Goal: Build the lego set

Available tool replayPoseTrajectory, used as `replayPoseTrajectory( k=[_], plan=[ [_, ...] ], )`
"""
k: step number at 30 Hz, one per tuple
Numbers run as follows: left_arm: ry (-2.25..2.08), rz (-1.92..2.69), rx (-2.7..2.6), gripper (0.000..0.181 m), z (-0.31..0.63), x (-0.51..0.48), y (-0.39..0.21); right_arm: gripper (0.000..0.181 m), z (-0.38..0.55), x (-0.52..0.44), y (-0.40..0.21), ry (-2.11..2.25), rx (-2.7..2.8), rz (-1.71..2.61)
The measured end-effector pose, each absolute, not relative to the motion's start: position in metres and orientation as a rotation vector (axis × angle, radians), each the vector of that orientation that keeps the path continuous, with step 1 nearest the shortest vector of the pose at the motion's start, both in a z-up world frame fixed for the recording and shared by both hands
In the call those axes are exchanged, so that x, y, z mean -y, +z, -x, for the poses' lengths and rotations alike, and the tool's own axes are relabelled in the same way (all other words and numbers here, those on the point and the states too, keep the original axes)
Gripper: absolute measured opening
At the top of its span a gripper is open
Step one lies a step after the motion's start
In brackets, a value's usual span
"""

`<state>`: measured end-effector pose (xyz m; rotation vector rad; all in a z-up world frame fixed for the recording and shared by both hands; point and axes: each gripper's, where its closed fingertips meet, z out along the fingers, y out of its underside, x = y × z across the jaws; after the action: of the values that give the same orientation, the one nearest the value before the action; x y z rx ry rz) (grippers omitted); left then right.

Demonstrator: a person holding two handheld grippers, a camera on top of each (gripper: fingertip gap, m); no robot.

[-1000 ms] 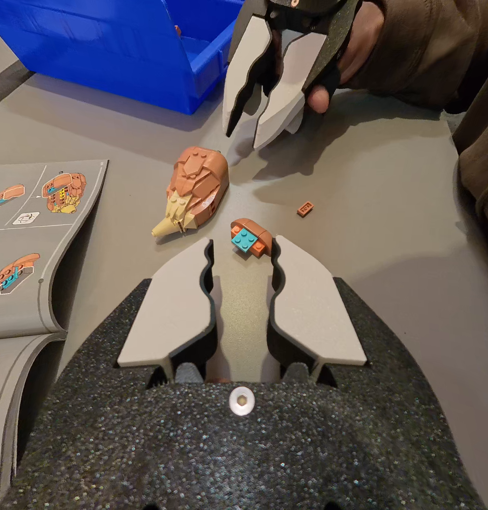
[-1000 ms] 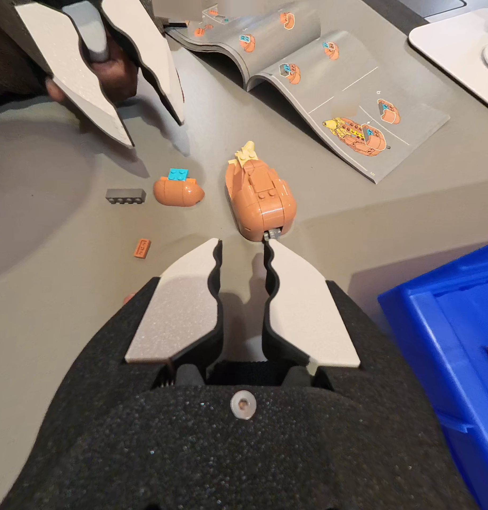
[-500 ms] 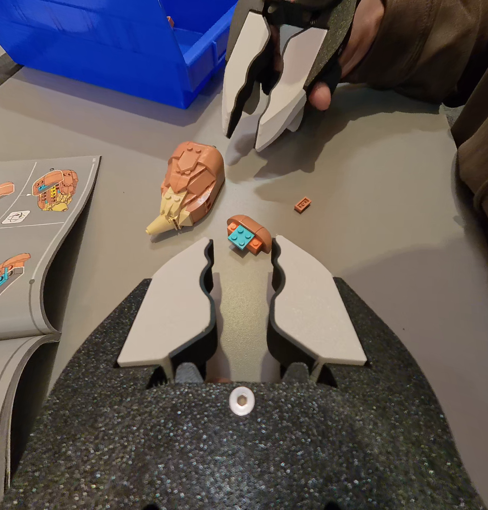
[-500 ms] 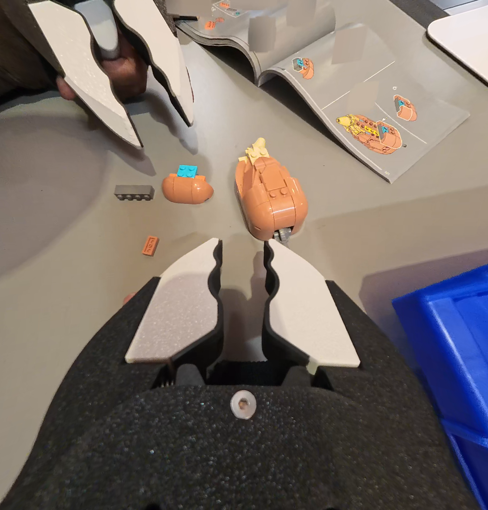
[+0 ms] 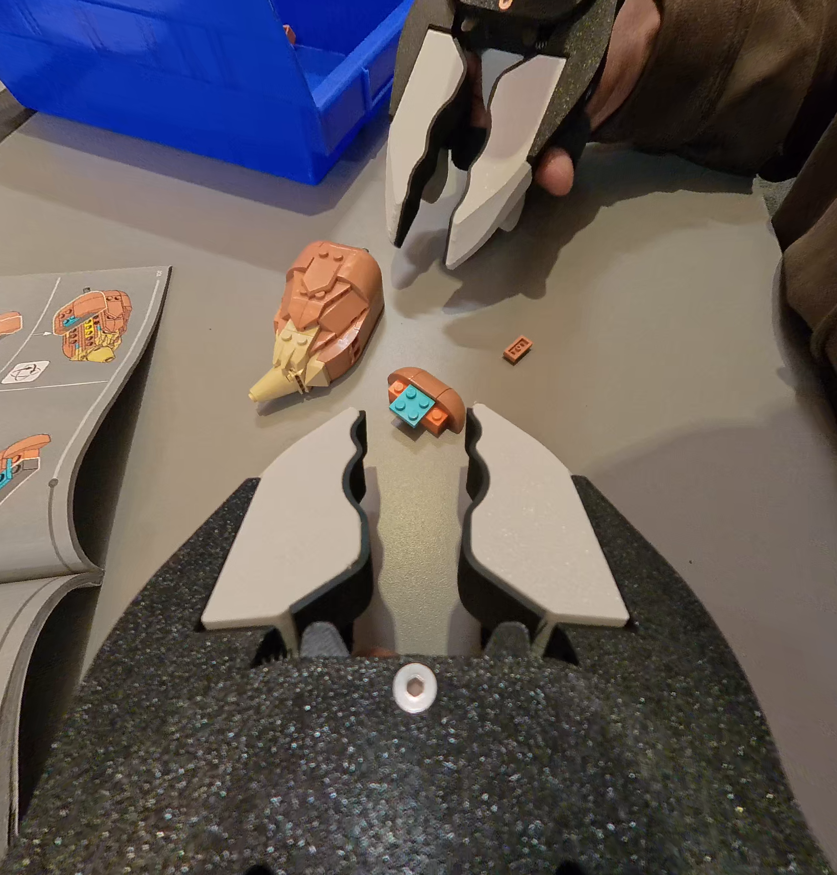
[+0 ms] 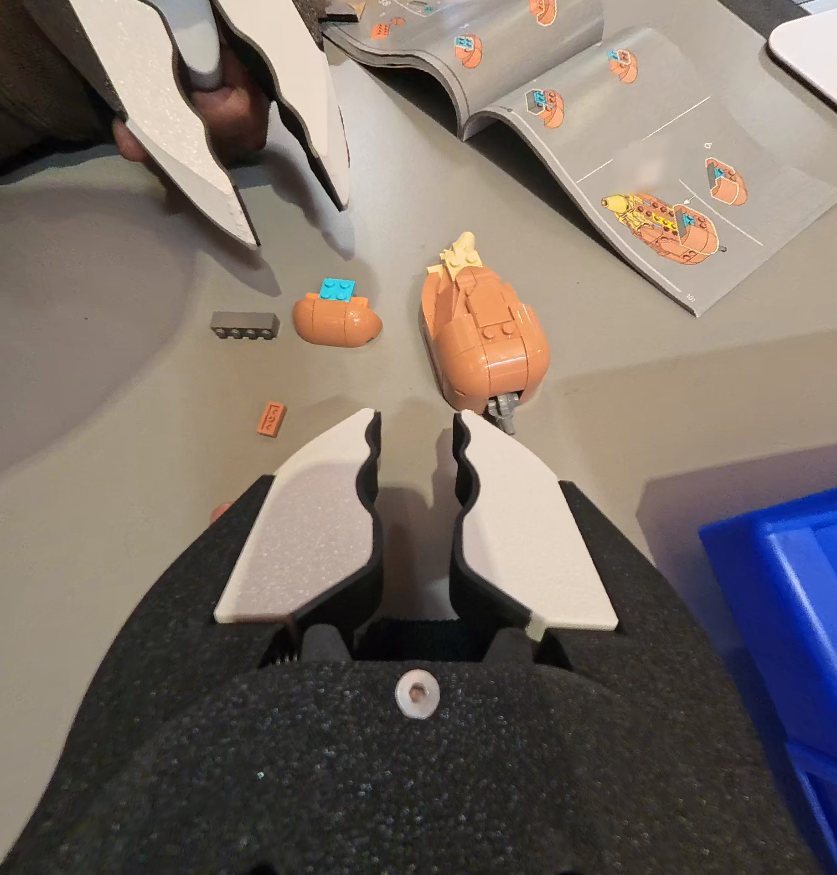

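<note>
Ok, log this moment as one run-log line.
left claw: open, empty, at small curved sub-assembly | right claw: open, empty, near large orange body | both builds apart on table

Two grippers [image 5: 414, 416] [image 6: 415, 416], two lego assemblies [image 6: 483, 341] [image 6: 336, 319], two loose bricks [image 6: 244, 325] [image 6: 270, 418], one booklet [image 6: 644, 142], one bin [image 5: 170, 71]

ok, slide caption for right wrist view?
Open right hand-held gripper faces brown lego body, small rounded sub-assembly and instruction booklet.

Two wrist cams, low over table [image 5: 644, 521], facing each other along own jaws; both close on same brown model [image 5: 329, 315] [image 6: 483, 341] betw. them.
</note>
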<state>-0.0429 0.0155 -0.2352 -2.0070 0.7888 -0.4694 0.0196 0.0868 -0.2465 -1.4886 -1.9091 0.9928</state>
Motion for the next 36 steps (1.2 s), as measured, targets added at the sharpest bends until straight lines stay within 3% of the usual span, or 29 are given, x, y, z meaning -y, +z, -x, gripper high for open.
replayPoseTrajectory(
  k=[20,36],
  plan=[
    [-0.474,2.023,-0.808,0.04,0.044,-0.013,-0.238,0.031,-0.018,-0.08,-0.251,0.981,1.945,1.488],
    [-0.531,2.012,-0.965,0.041,0.027,0.004,-0.245,0.05,0.014,-0.048,-0.253,0.967,1.94,1.567]
  ],
)
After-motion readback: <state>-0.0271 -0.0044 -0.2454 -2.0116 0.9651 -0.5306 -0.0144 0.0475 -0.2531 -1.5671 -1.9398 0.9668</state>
